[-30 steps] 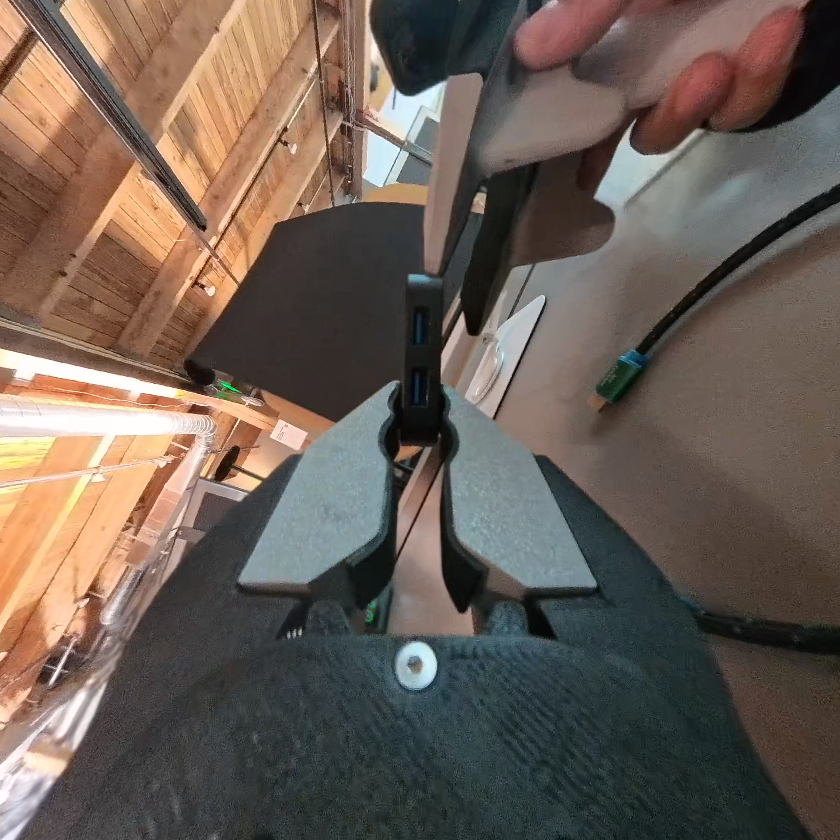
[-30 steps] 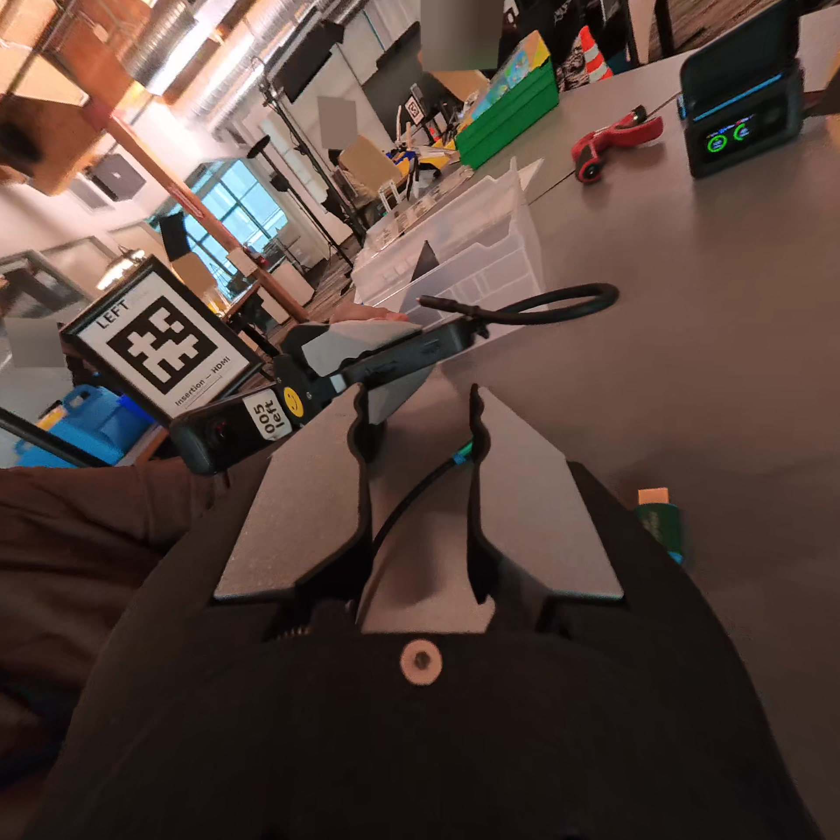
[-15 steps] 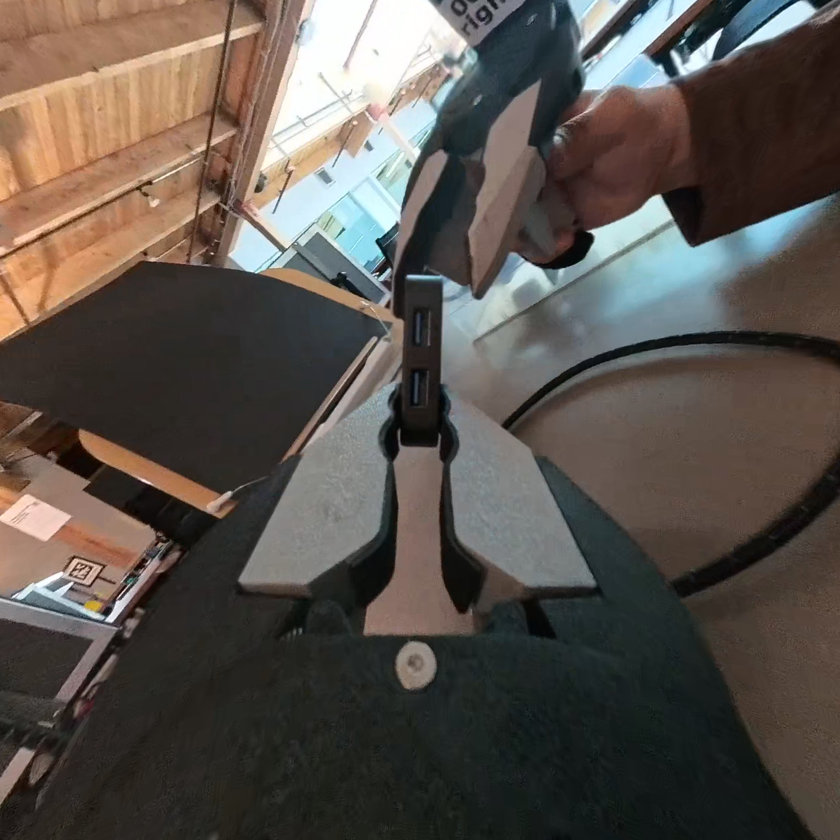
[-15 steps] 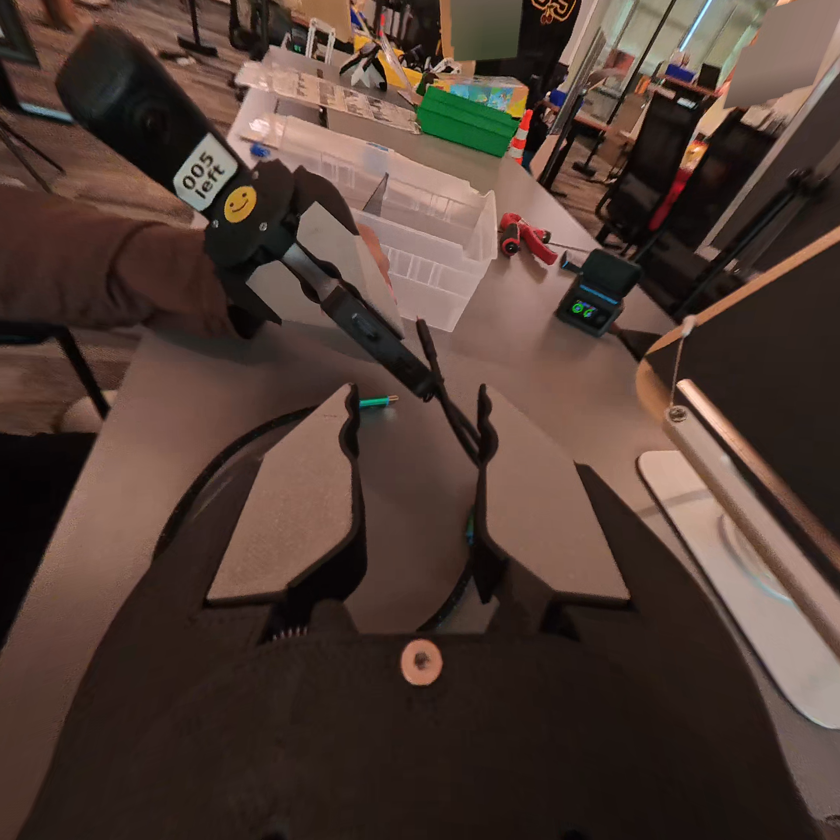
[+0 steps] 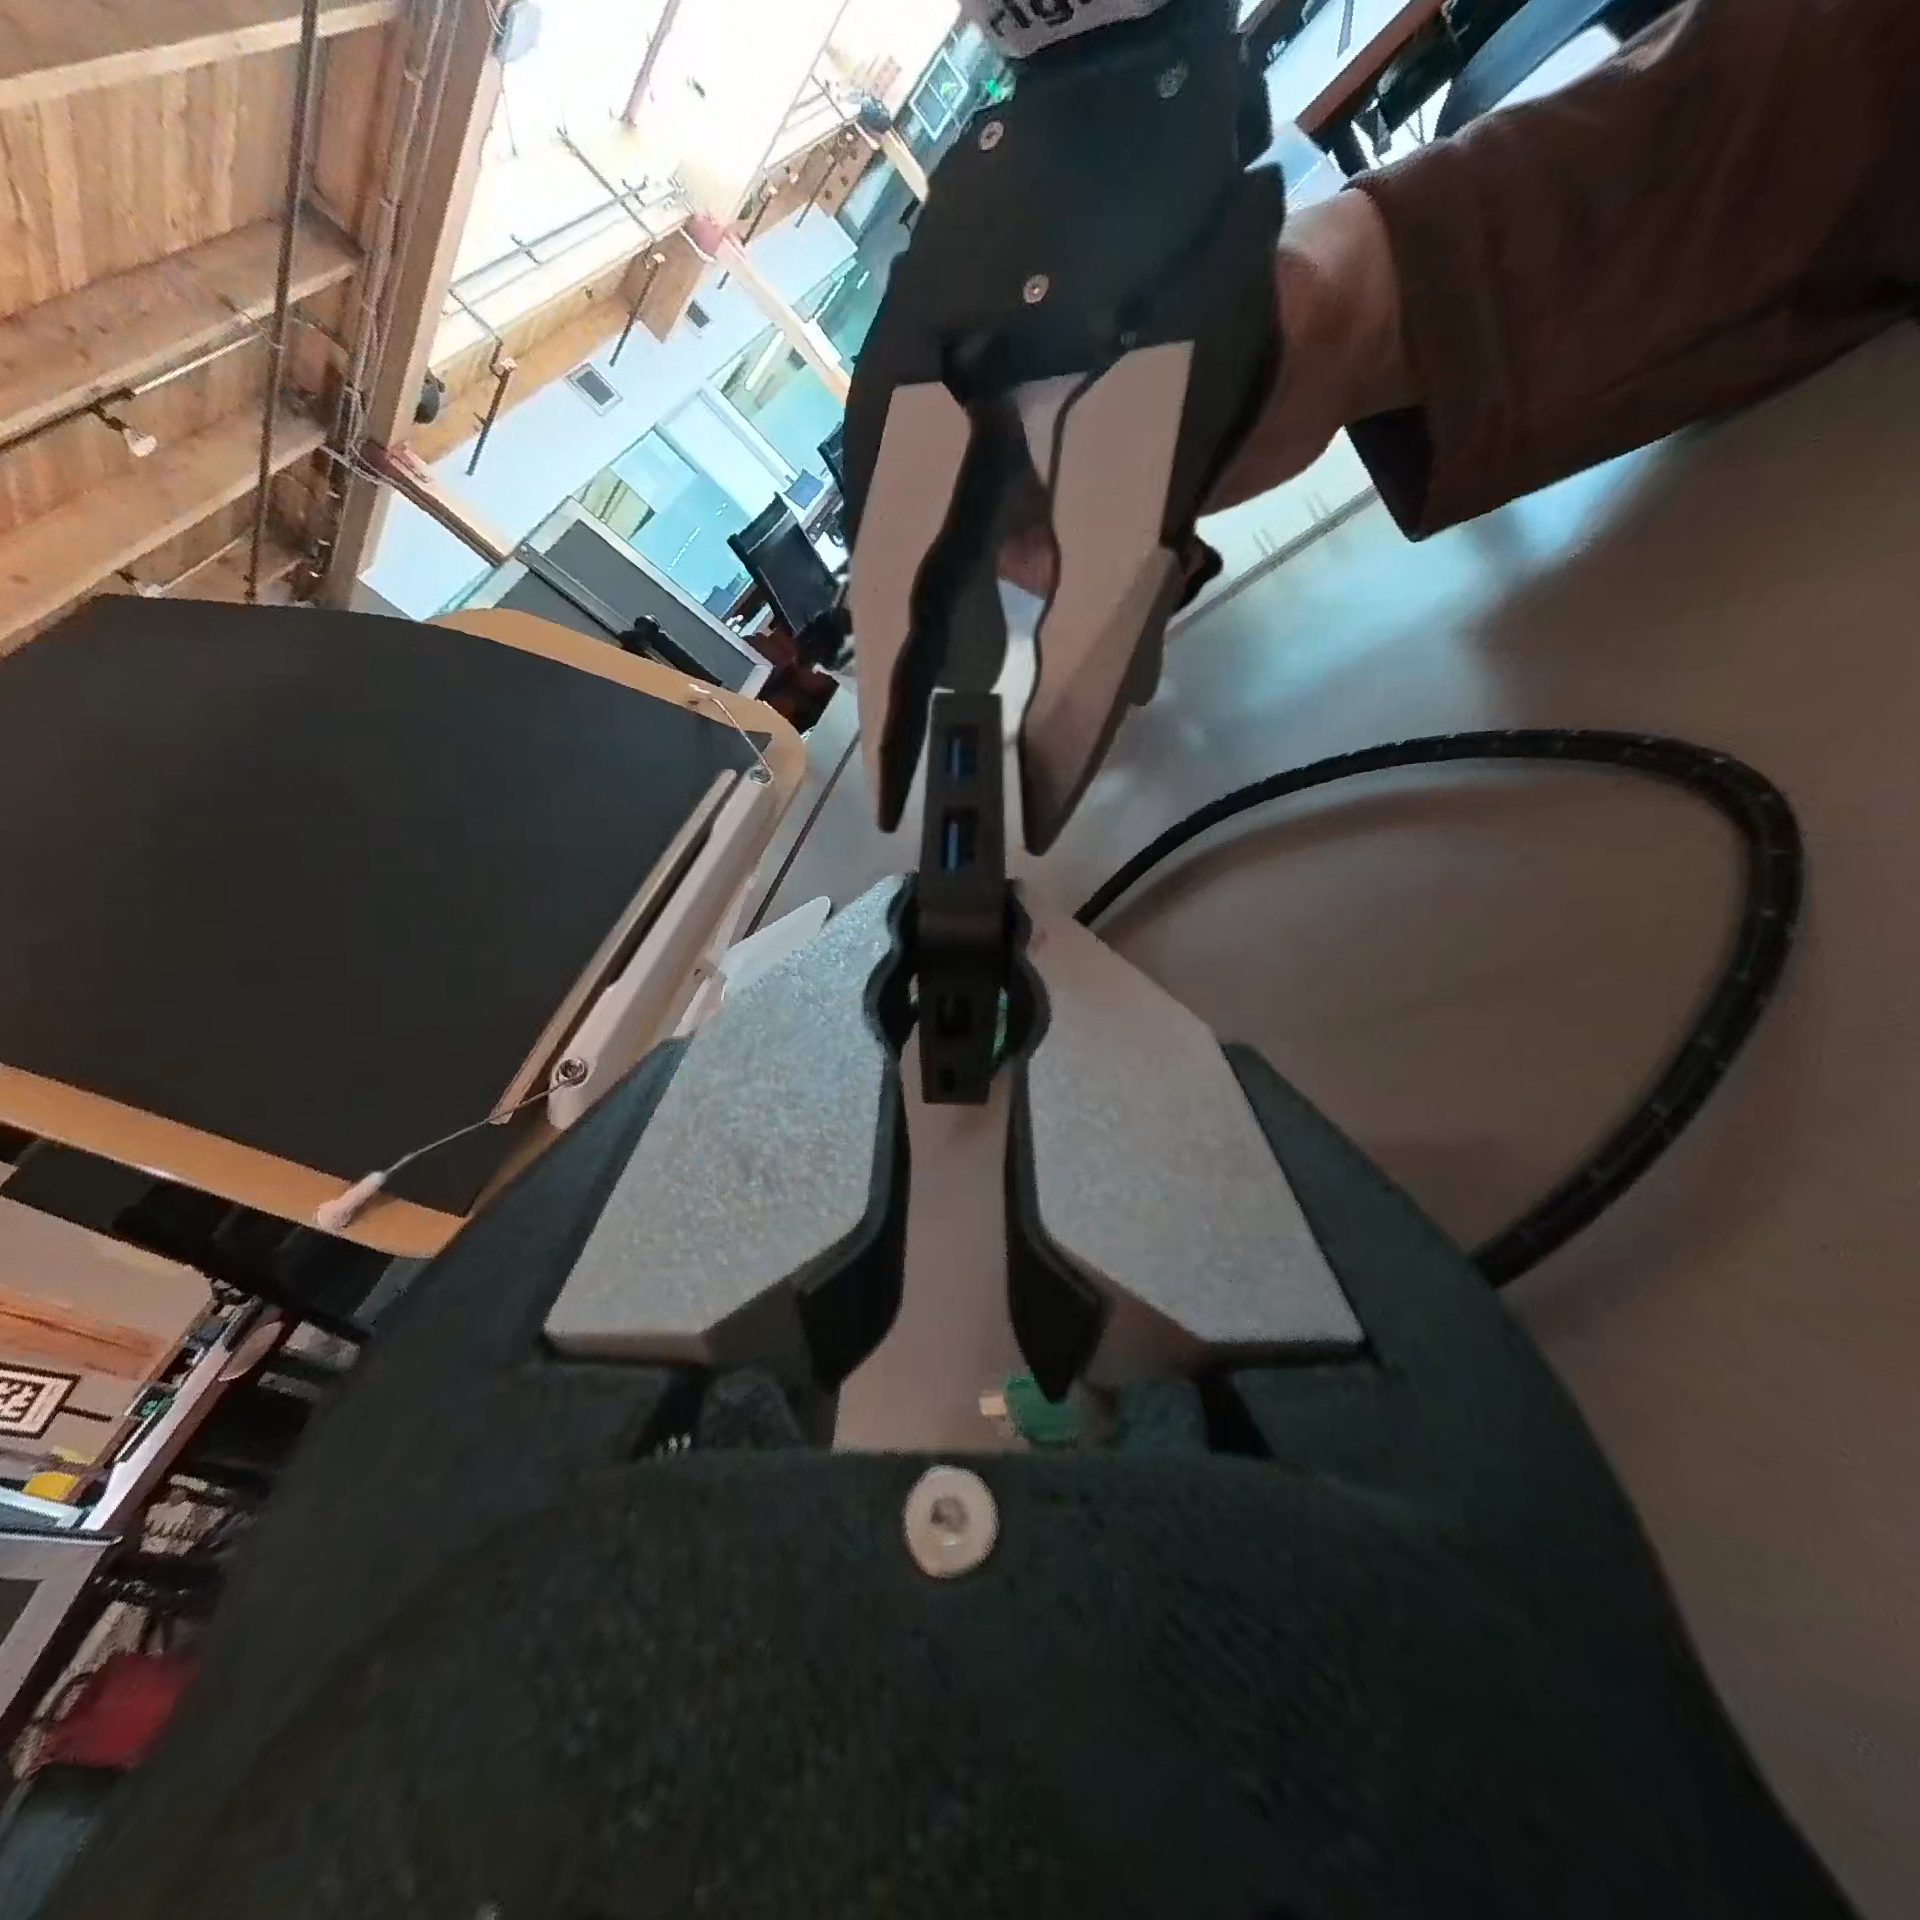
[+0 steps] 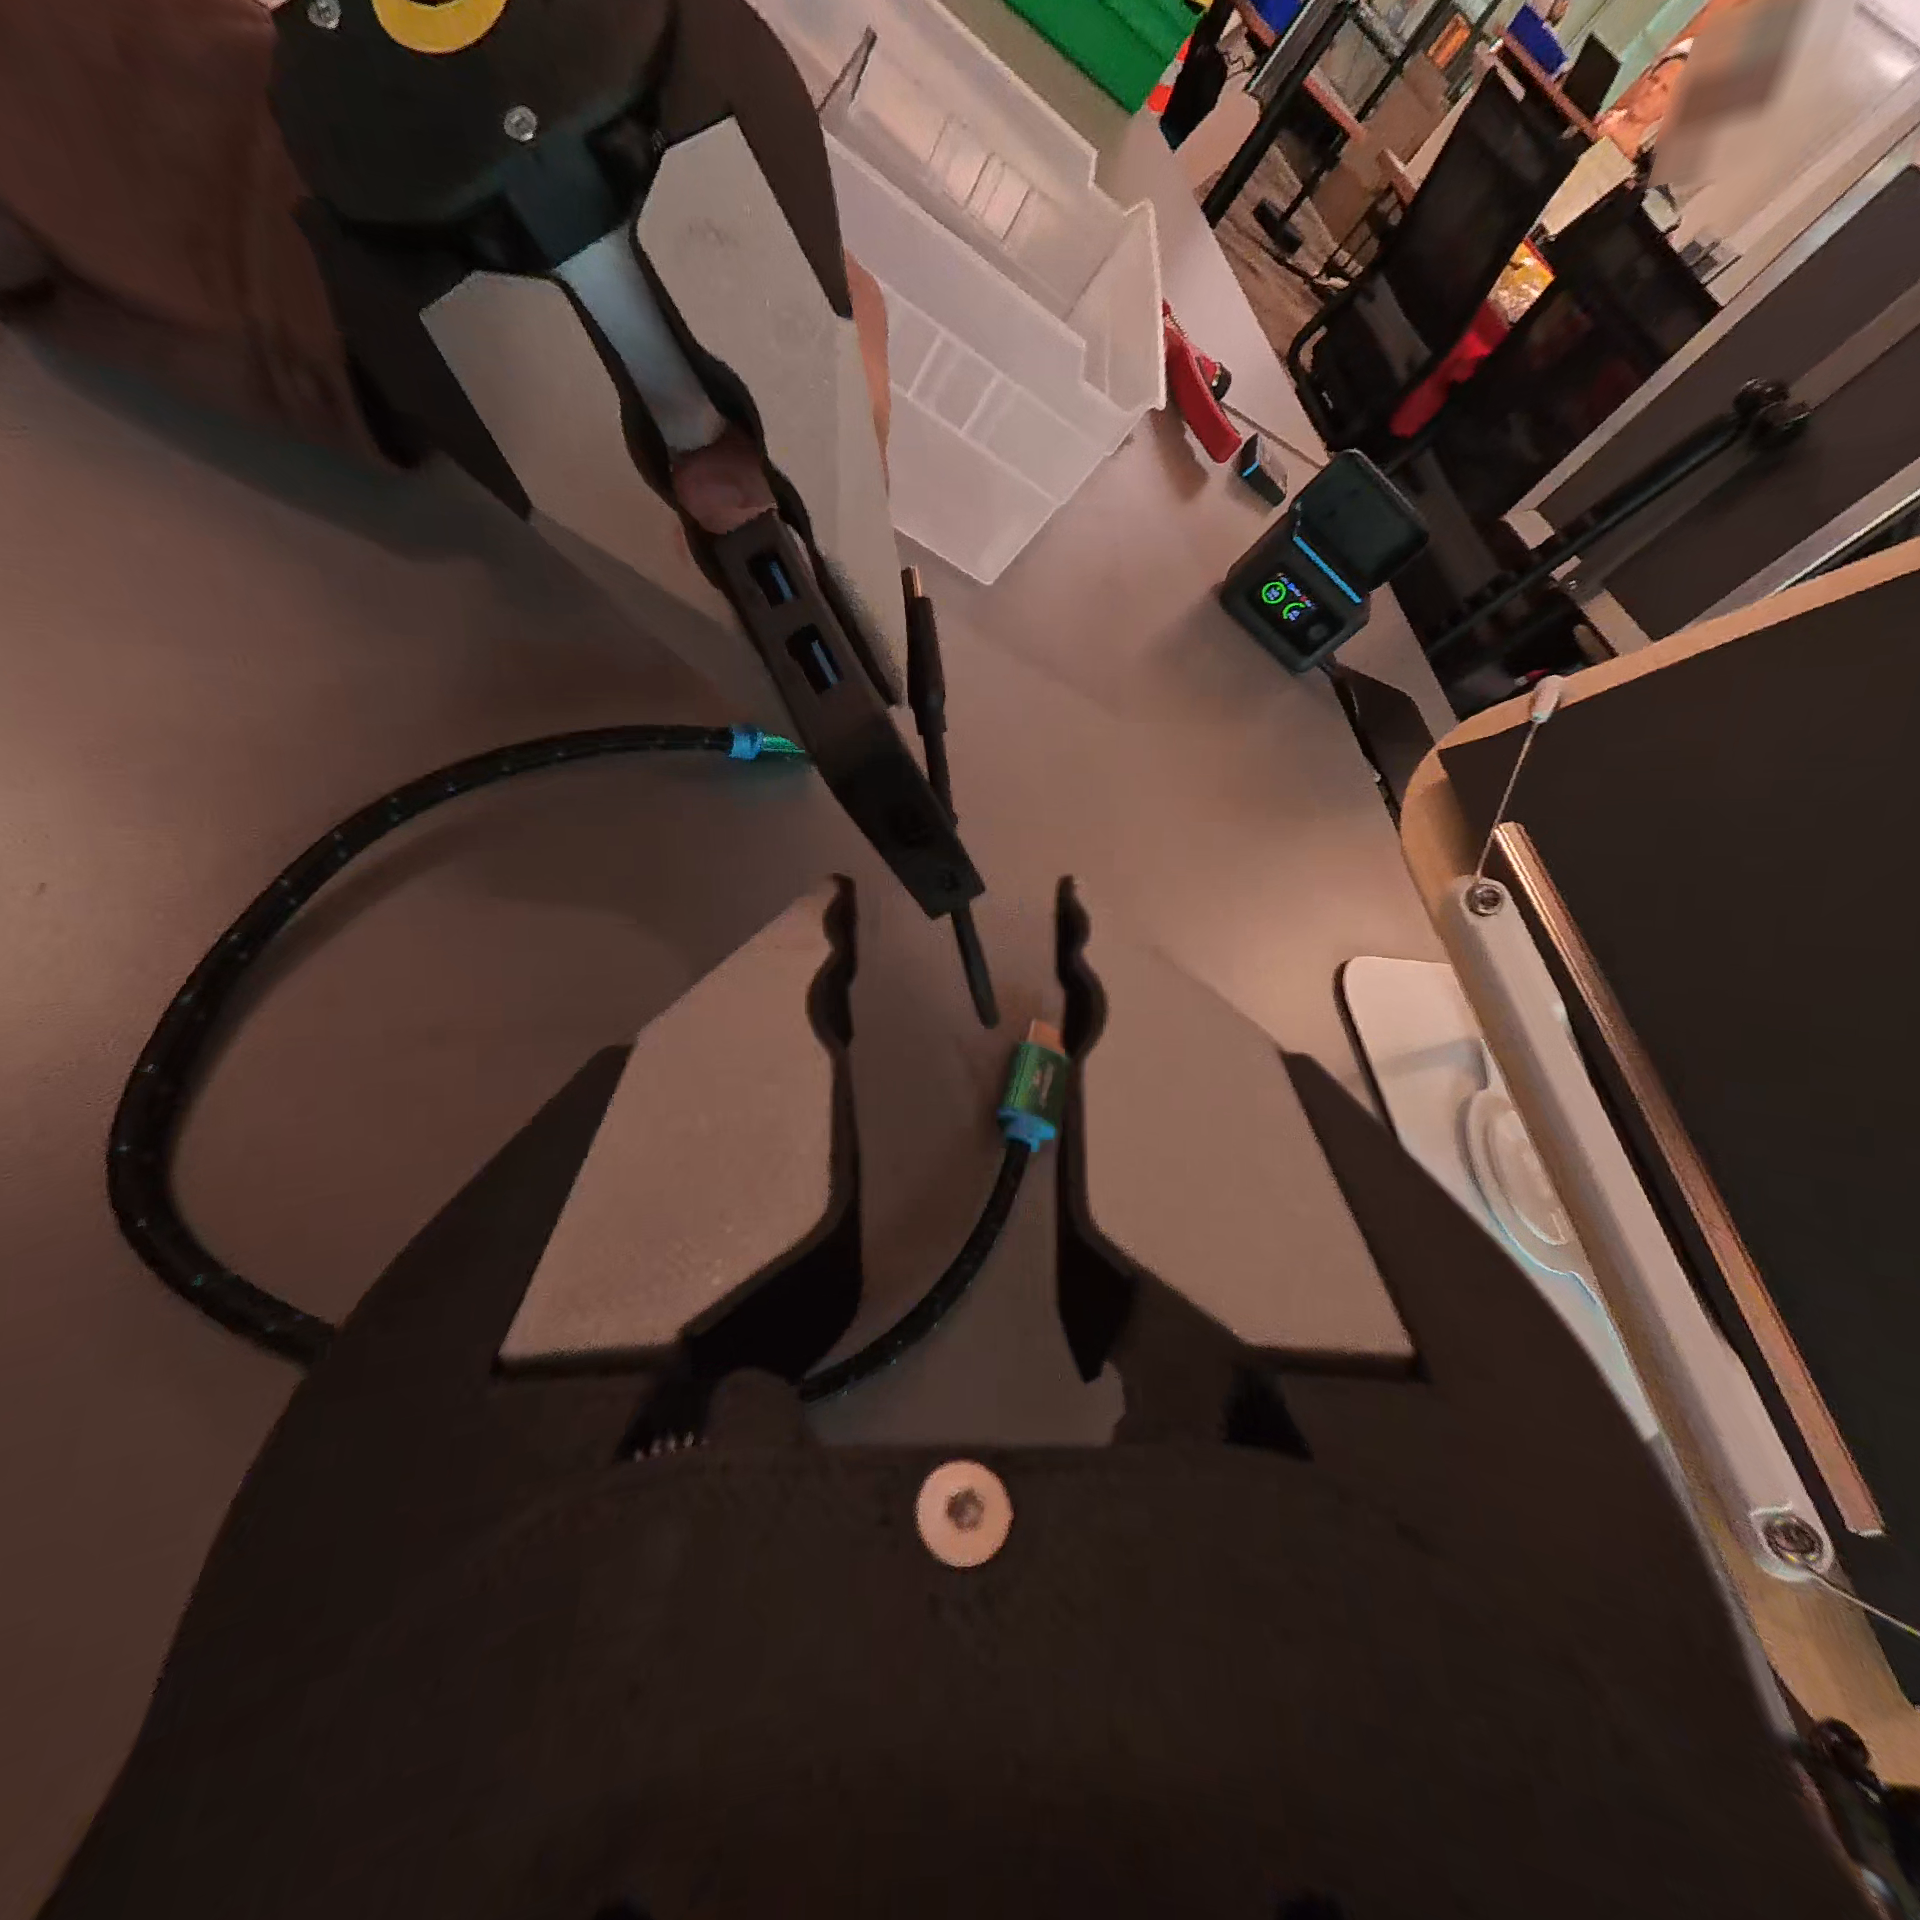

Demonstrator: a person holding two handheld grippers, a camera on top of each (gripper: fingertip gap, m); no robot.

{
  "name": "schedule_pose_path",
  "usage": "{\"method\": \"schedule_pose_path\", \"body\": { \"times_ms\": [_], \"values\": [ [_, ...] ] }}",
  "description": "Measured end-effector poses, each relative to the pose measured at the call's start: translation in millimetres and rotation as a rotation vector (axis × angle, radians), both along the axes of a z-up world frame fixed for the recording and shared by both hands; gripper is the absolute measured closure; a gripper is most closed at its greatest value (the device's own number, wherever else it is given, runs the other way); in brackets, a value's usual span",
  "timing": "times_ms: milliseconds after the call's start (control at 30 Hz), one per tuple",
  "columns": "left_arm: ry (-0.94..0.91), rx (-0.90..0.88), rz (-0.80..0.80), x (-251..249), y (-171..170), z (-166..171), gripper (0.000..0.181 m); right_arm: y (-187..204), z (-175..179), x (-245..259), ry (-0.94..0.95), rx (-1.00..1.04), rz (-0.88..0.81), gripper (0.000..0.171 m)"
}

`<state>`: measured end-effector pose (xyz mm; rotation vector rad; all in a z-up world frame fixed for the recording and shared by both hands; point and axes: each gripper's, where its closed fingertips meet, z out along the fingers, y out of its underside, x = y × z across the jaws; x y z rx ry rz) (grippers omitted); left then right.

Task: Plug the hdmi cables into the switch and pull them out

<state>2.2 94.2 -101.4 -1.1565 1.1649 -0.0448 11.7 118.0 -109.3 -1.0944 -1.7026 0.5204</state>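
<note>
My left gripper [image 5: 961, 920] is shut on the black switch [image 5: 964, 790], a slim hub with two blue ports, held off the table. My right gripper [image 6: 956, 899] is open and empty. The switch [image 6: 831, 707] slants towards it, its end just ahead of the fingertips, its thin tail cable [image 6: 971, 966] hanging down. A green HDMI plug [image 6: 1034, 1081] lies on the table between the right fingers. A second green plug [image 6: 764, 743] on a black braided cable [image 6: 260, 987] lies behind the switch. The right gripper [image 5: 966, 831] also shows in the left wrist view, its fingers on either side of the switch's far end.
A clear plastic bin [image 6: 997, 364], a red tool [image 6: 1200, 384] and a small black device with a lit screen [image 6: 1314, 561] stand farther back. A black board with a wooden edge [image 6: 1714, 883] and a white stand base [image 6: 1455, 1091] are on the right.
My right gripper has swung round and come closer, now facing the switch end-on, still open. The left gripper still holds the switch, tilted further towards the right gripper.
</note>
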Motion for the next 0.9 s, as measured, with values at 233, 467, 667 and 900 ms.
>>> {"method": "schedule_pose_path", "body": {
  "times_ms": [233, 467, 667, 900],
  "values": [
    [-0.027, -0.004, -0.059, 8, -9, 4, 0.17, -9, -8, -3, -0.027, 0.044, 0.054, 0.149],
    [0.015, -0.059, 0.094, -3, 9, -11, 0.167, 14, -15, -4, -0.108, 0.257, -0.081, 0.158],
    [0.165, 0.014, 0.171, 1, 17, -28, 0.164, 16, -27, -13, -0.174, 0.399, -0.115, 0.158],
    [0.246, 0.117, 0.34, -23, 36, -15, 0.169, 28, -13, -10, -0.069, 0.207, -0.202, 0.154]
  ]
}}
